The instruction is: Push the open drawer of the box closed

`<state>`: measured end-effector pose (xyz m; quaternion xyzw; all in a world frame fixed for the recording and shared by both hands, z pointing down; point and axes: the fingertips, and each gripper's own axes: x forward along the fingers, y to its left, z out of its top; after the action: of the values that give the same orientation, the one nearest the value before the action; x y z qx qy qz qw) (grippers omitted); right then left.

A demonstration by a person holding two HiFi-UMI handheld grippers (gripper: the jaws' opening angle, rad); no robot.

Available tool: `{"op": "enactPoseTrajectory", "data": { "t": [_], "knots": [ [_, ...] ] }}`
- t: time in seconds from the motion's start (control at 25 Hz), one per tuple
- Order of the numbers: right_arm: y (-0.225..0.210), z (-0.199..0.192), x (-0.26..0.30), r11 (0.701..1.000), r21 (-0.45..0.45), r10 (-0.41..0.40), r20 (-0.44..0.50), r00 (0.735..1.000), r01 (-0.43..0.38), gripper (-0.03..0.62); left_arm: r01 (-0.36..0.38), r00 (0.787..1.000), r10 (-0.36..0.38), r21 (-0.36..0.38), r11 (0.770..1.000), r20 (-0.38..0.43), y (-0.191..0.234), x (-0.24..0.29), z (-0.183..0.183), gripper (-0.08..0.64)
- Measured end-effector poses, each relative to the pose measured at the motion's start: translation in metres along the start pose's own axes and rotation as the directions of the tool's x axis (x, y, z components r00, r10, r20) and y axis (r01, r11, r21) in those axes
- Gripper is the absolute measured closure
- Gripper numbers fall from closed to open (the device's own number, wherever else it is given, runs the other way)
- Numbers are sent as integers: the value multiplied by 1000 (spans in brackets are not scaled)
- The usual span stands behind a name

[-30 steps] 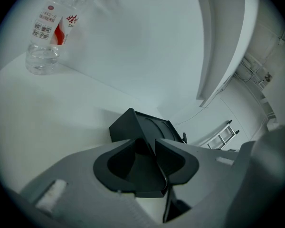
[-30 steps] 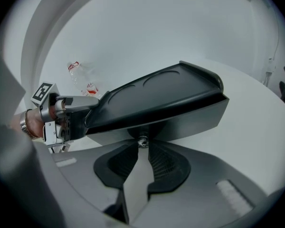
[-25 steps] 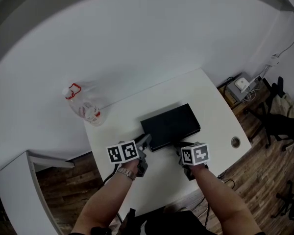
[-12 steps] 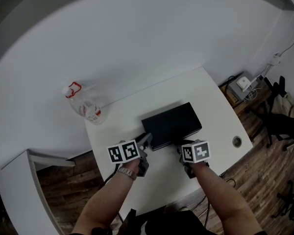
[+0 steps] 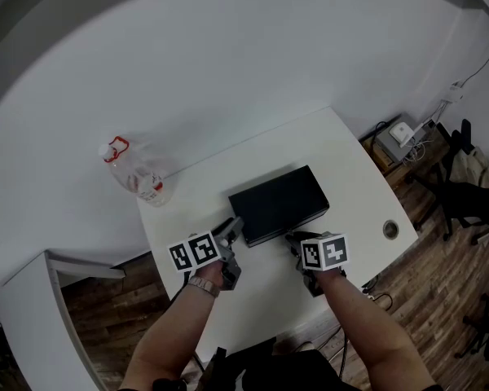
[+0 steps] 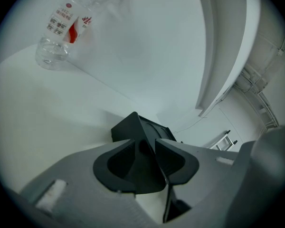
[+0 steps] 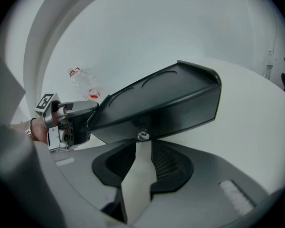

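Observation:
A flat black box (image 5: 279,204) lies on the white table (image 5: 342,161). In the right gripper view its front face (image 7: 156,101) looks flush, with a small metal knob (image 7: 142,136) low in the middle. My right gripper (image 7: 143,146) is at that front, and its jaws are opening. The knob sits just off their tips, and the pads do not press on it. My left gripper (image 5: 231,229) is at the box's near left corner (image 6: 133,127). Its jaws stand slightly apart, with the dark corner showing through the gap.
A clear plastic bottle (image 5: 134,173) with a red label stands at the table's far left corner. A round cable hole (image 5: 389,230) sits near the right edge. Beyond that edge are a power strip (image 5: 403,133) and a dark chair (image 5: 473,194) on the wooden floor.
My left gripper has shifted a little to the left along the box's near corner. The right gripper has stayed at the box's front.

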<state>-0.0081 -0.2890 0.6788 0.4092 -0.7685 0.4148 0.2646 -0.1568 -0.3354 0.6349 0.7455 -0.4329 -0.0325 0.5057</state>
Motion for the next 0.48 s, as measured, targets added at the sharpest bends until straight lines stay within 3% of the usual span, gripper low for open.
{"op": "enactPoseTrajectory", "data": {
  "t": [0.12, 0.24, 0.28, 0.32, 0.36, 0.48],
  "knots": [
    [7, -12, -17, 999, 16, 49, 32, 998, -50, 502, 10, 998, -11, 13, 1000, 58, -1, -19, 6, 420],
    [16, -24, -43, 991, 35, 129, 85, 988, -132, 589, 24, 997, -25, 22, 999, 79, -6, -46, -1, 423],
    [19, -27, -53, 986, 37, 158, 105, 982, -163, 588, 27, 996, -29, 27, 999, 81, -9, -56, -6, 426],
    [22, -30, -63, 981, 38, 183, 124, 975, -189, 588, 30, 996, -33, 33, 999, 82, -13, -65, -13, 450],
    [23, -33, -74, 977, 39, 203, 141, 969, -210, 588, 35, 996, -38, 37, 999, 83, -19, -73, -20, 534],
    [27, -48, -113, 961, 43, 261, 188, 947, -274, 588, 59, 995, -62, 45, 997, 81, -41, -97, -49, 560]
  ]
}}
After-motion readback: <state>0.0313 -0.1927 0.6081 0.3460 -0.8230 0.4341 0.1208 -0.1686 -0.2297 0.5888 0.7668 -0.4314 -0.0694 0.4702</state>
